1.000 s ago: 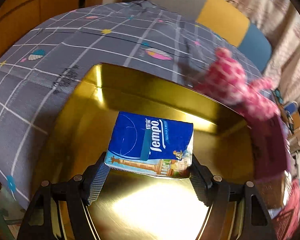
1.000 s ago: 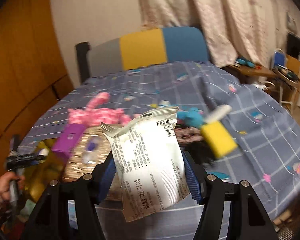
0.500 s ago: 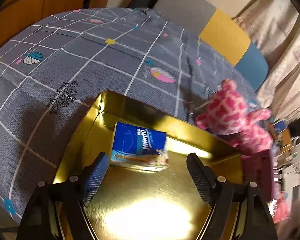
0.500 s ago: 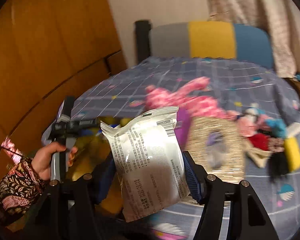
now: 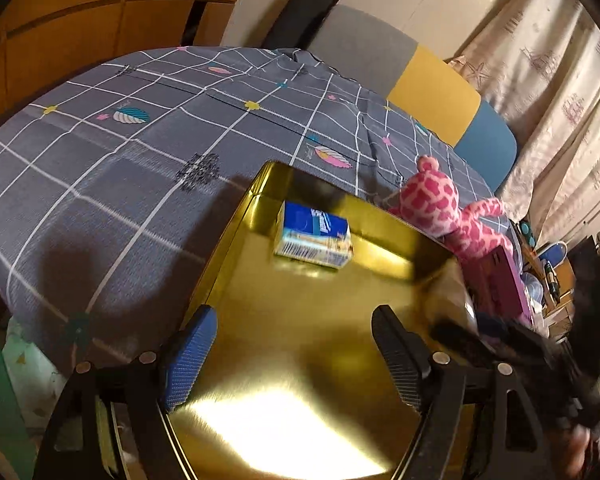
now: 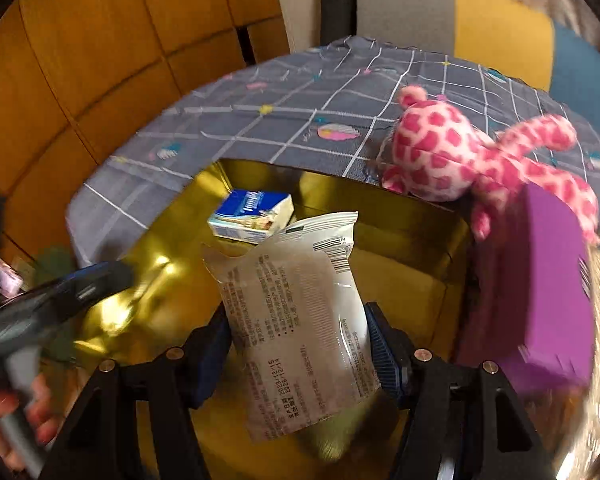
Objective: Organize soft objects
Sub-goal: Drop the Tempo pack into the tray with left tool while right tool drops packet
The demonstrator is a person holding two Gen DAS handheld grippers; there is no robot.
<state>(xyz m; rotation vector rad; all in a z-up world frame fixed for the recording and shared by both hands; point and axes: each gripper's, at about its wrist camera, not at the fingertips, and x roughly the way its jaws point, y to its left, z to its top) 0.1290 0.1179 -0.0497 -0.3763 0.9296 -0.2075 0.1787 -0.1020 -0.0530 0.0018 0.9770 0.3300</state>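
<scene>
A blue Tempo tissue pack (image 5: pixel 312 236) lies in the far corner of the gold box (image 5: pixel 300 352), also seen in the right wrist view (image 6: pixel 250 216). My left gripper (image 5: pixel 294 354) is open and empty, drawn back above the box. My right gripper (image 6: pixel 296 344) is shut on a silver-white snack packet (image 6: pixel 296 316) and holds it over the gold box (image 6: pixel 404 264). The left gripper shows blurred at the left of the right wrist view (image 6: pixel 60 296).
A pink spotted plush toy (image 6: pixel 460 156) lies against the box's far right rim, also in the left wrist view (image 5: pixel 440 204). A purple box (image 6: pixel 540 304) stands to the right of the gold box. The bed has a grey checked sheet (image 5: pixel 140 152).
My left gripper let go of the tissue pack in the gold box and pulled back. My right gripper swung left with the snack packet and now hangs over the box.
</scene>
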